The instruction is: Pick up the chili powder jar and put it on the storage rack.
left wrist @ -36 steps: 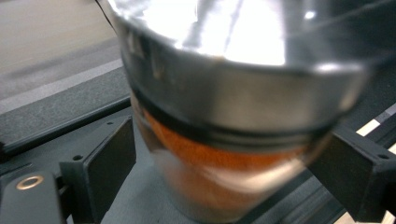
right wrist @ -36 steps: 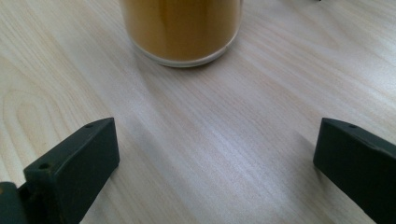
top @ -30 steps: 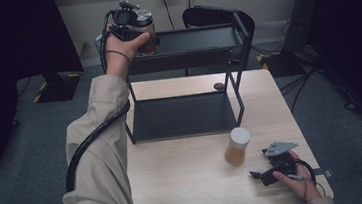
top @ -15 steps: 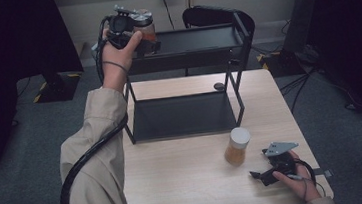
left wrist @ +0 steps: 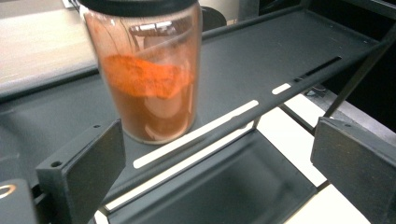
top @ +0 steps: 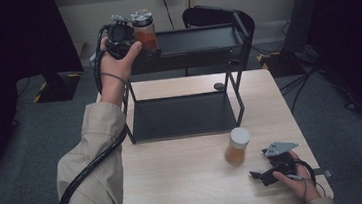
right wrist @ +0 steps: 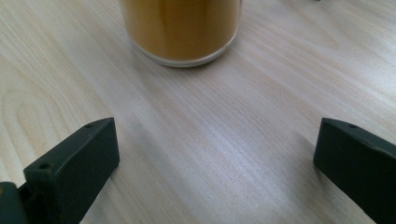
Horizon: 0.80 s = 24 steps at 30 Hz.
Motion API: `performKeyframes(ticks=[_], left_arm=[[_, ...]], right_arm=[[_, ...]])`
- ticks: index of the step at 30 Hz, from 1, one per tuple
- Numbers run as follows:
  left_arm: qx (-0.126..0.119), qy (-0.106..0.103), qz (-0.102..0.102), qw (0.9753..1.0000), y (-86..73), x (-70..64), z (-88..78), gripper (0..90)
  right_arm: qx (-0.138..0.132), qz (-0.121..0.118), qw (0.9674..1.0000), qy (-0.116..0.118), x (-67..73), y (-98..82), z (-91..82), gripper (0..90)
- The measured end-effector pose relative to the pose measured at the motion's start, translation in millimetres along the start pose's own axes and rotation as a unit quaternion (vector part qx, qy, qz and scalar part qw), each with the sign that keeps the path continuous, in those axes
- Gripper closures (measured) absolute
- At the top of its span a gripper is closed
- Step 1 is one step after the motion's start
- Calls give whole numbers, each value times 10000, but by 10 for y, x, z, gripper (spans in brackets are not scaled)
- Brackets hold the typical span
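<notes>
Since the earlier frame the left gripper (top: 130,34) has backed off the red-powder jar (top: 144,29), jaws just been opening; the jar now stands free on the black rack's top shelf (top: 198,40). L jaws wide apart, nothing btwn them; jar (left wrist: 144,74) sits just ahead of the fingers (left wrist: 84,172), nearer the left one. Right gripper (top: 261,174) rests on the table (top: 176,183), jaws spread w/ nothing gripped; yellow-powder jar (right wrist: 182,28) just beyond its fingers (right wrist: 70,168), not touching.
</notes>
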<state>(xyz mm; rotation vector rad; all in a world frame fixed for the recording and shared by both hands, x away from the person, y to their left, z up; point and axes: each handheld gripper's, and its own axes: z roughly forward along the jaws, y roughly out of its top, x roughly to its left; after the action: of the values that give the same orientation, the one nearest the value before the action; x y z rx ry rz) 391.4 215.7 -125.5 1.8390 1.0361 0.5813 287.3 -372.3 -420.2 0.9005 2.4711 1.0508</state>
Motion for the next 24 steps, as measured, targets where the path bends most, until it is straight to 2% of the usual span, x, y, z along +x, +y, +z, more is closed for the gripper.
performKeyframes(ticks=[8,12,17,24], left_arm=[[-40,-102,44,9999,-173,-13,-85,27],[-57,-180,43,9998,-287,15,-108,27],[-36,-157,22,9999,-408,44,-126,30],[-60,-235,46,9997,-576,91,-145,31]], right_arm=[[2,4,10000,0,1,1,0,0],[0,2,10000,0,0,0,0,0],[1,4,10000,0,1,0,0,0],[1,8,10000,-5,3,0,-1,0]])
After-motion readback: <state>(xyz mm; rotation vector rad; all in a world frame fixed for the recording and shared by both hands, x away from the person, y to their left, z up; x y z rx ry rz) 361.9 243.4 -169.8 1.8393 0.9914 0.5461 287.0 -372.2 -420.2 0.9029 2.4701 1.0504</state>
